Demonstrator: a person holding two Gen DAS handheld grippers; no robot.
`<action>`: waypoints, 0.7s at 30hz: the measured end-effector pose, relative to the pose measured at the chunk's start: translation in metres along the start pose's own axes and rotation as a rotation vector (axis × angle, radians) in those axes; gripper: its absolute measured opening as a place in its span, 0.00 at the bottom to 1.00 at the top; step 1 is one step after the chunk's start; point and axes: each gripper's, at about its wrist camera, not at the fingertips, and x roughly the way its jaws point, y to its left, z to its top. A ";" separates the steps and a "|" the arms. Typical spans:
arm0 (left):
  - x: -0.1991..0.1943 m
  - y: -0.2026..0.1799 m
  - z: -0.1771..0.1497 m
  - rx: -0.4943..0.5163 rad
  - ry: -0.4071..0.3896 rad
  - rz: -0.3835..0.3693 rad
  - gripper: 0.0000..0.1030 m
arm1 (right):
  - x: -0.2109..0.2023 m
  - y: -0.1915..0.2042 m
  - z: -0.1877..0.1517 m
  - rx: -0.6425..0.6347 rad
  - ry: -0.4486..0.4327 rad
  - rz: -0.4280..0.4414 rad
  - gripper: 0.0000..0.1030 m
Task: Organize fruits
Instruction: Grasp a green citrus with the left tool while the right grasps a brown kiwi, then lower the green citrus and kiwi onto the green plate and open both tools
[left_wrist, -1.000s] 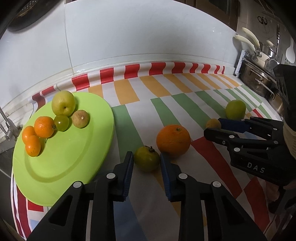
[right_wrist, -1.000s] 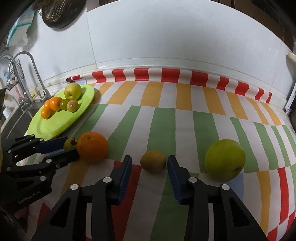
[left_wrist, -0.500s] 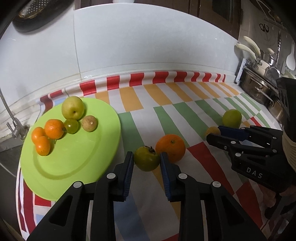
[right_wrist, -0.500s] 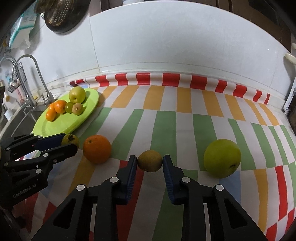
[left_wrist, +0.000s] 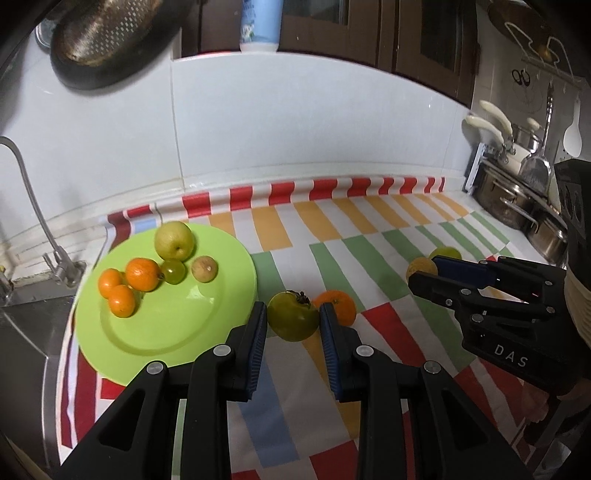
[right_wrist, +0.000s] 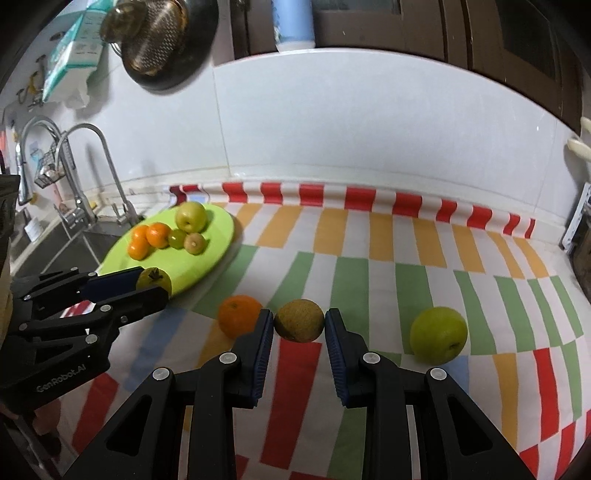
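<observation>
My left gripper (left_wrist: 293, 321) is shut on a green persimmon (left_wrist: 292, 320), lifted above the striped cloth. My right gripper (right_wrist: 299, 321) is shut on a brown kiwi (right_wrist: 299, 320), also raised. An orange (right_wrist: 239, 315) lies on the cloth between the two grippers. A big green apple (right_wrist: 438, 335) rests to the right of the kiwi. The lime-green plate (left_wrist: 166, 332) at the left carries a yellow-green apple (left_wrist: 173, 240), three small oranges (left_wrist: 142, 274), a green grape-like fruit (left_wrist: 173, 271) and a tan fruit (left_wrist: 204, 268).
A sink with a faucet (right_wrist: 107, 162) lies left of the plate. Steel pots (left_wrist: 513, 199) stand at the counter's right end. A white tiled wall backs the counter, with a colander (right_wrist: 155, 40) hanging above. The striped cloth (right_wrist: 369, 251) covers the worktop.
Both grippers have risen from the cloth, the left with the persimmon, the right with the kiwi. The right jaws drew in onto the kiwi. The orange stayed on the cloth.
</observation>
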 end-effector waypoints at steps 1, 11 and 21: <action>-0.003 0.000 0.000 -0.001 -0.006 0.005 0.28 | -0.004 0.002 0.001 -0.003 -0.008 0.003 0.29; -0.040 0.007 -0.002 -0.020 -0.068 0.043 0.28 | -0.029 0.025 0.009 -0.034 -0.070 0.042 0.29; -0.064 0.023 0.002 -0.049 -0.123 0.103 0.28 | -0.043 0.049 0.025 -0.087 -0.132 0.085 0.29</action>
